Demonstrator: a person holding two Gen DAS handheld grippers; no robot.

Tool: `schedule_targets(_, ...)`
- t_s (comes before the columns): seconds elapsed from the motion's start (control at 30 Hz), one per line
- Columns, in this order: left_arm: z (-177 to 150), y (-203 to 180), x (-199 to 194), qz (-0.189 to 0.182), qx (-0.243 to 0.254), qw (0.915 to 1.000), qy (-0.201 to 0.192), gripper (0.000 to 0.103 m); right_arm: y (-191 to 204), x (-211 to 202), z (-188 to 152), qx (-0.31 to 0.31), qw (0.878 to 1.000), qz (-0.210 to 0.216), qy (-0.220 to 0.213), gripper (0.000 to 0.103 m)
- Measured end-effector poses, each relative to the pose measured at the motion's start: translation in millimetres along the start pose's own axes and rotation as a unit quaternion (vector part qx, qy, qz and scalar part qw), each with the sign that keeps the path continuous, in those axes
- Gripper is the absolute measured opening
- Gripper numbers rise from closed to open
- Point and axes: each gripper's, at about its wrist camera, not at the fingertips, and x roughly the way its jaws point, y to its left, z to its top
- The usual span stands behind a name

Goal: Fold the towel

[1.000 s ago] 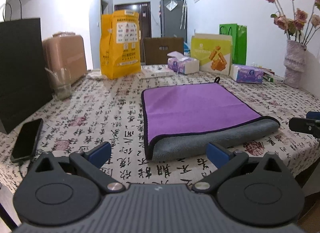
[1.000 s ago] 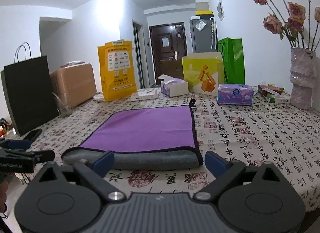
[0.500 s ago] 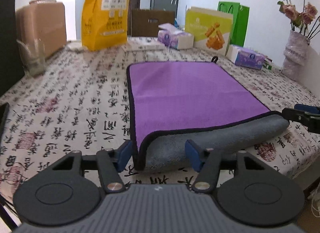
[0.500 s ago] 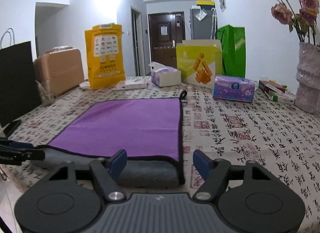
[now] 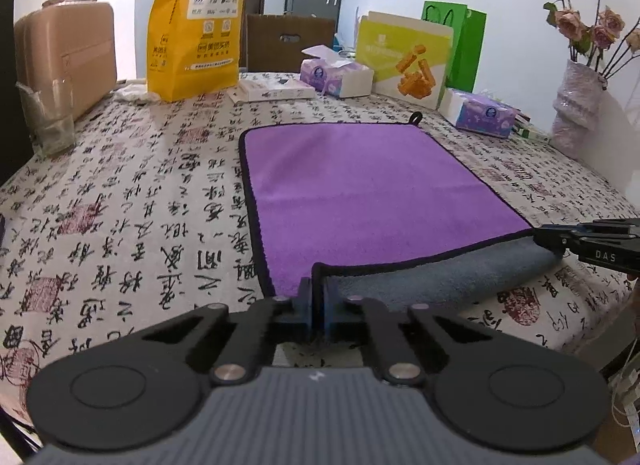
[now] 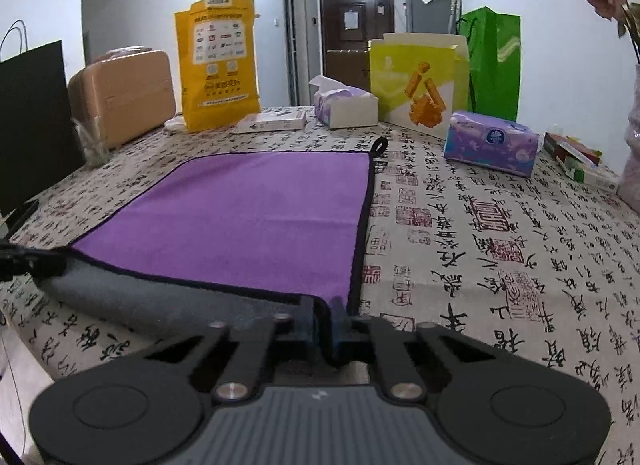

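Both grippers clamped on the towel's near corners!

The left gripper (image 5: 318, 307) pinches the towel (image 5: 360, 189) at its near left corner, the right gripper (image 6: 326, 323) pinches the near right corner. The towel lies purple side up on the patterned surface (image 6: 500, 225), its grey near edge rolled over, hanging loop (image 6: 379, 144) at the far corner.
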Motion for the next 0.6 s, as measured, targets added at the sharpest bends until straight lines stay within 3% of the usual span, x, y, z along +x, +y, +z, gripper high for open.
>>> schedule_targets(0.6,30.5,7.6,10.1,0.019,-0.001,0.9993,-0.032,0.005,-2.3,6.5,27.5,-0.025,0.999,-0.007,-0.028,0.005)
